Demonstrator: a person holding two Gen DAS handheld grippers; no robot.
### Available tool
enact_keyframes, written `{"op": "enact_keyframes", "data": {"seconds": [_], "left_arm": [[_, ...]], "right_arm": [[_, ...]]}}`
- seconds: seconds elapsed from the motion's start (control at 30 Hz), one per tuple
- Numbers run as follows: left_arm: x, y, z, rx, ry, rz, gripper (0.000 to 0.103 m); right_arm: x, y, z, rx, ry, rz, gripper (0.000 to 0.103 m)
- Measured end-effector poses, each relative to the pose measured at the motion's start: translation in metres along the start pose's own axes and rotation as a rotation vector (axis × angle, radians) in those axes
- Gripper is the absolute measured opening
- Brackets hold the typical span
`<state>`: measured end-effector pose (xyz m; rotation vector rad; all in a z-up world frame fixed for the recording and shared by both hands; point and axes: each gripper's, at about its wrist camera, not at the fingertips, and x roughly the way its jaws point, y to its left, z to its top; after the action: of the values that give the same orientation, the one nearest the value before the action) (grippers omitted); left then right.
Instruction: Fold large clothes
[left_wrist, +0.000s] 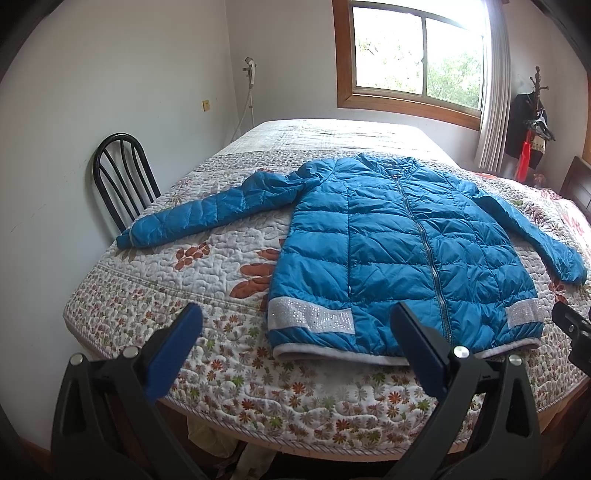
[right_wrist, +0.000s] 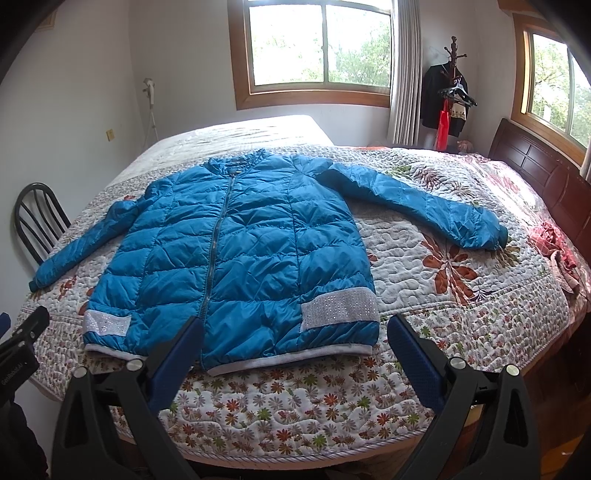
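A blue quilted jacket (left_wrist: 399, 240) (right_wrist: 236, 251) lies flat and zipped on the bed, hem toward me, with silver sequin bands near the hem. Both sleeves are spread out: one sleeve (left_wrist: 207, 214) reaches left toward the chair, the other sleeve (right_wrist: 424, 203) reaches right. My left gripper (left_wrist: 295, 317) hovers open above the bed's near edge, in front of the hem's left part. My right gripper (right_wrist: 295, 328) is open too, over the hem's right part. Neither holds anything. The right gripper's body (left_wrist: 572, 328) shows at the left wrist view's right edge.
The bed is covered by a floral quilt (right_wrist: 424, 295). A black chair (left_wrist: 122, 181) stands against the bed's left side by the wall. A dark wooden headboard (right_wrist: 546, 181) is at the right. A coat rack (right_wrist: 452, 92) stands beside the curtained window.
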<state>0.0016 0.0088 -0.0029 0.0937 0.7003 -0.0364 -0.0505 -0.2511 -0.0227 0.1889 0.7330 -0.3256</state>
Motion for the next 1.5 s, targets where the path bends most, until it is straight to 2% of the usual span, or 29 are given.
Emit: {"op": "enact_keyframes", "data": {"seconds": [0.53,0.67,0.83,0.93,1.07,1.13,1.27,1.37,1.5], "left_arm": [[0.002,0.0,0.0,0.005,0.011,-0.011,0.1],[0.005,0.0,0.0,0.006,0.028,-0.082,0.1],[0.013,-0.007,0.002,0.053,0.044,-0.187,0.1],[0.027,-0.01,0.01,0.057,0.078,-0.226,0.1],[0.051,-0.01,0.035,-0.028,0.086,-0.293,0.1],[0.069,-0.02,0.055,-0.038,0.108,-0.279,0.1],[0.11,-0.068,0.101,0.043,0.179,-0.286,0.099],[0.139,-0.118,0.131,0.082,0.212,-0.302,0.098],[0.171,-0.194,0.156,0.163,0.241,-0.33,0.097]], "right_arm": [[-0.002,-0.002,0.001,0.008,-0.002,-0.003,0.099],[0.003,-0.014,0.005,0.051,0.026,-0.01,0.099],[0.015,-0.043,0.017,0.084,0.059,-0.015,0.099],[0.02,-0.066,0.031,0.092,0.055,-0.015,0.099],[0.038,-0.107,0.058,0.087,0.04,-0.064,0.099],[0.056,-0.136,0.075,0.106,0.064,-0.092,0.099],[0.101,-0.209,0.104,0.223,0.127,-0.09,0.098],[0.138,-0.263,0.118,0.33,0.187,-0.09,0.095],[0.176,-0.326,0.127,0.428,0.242,-0.16,0.095]]}}
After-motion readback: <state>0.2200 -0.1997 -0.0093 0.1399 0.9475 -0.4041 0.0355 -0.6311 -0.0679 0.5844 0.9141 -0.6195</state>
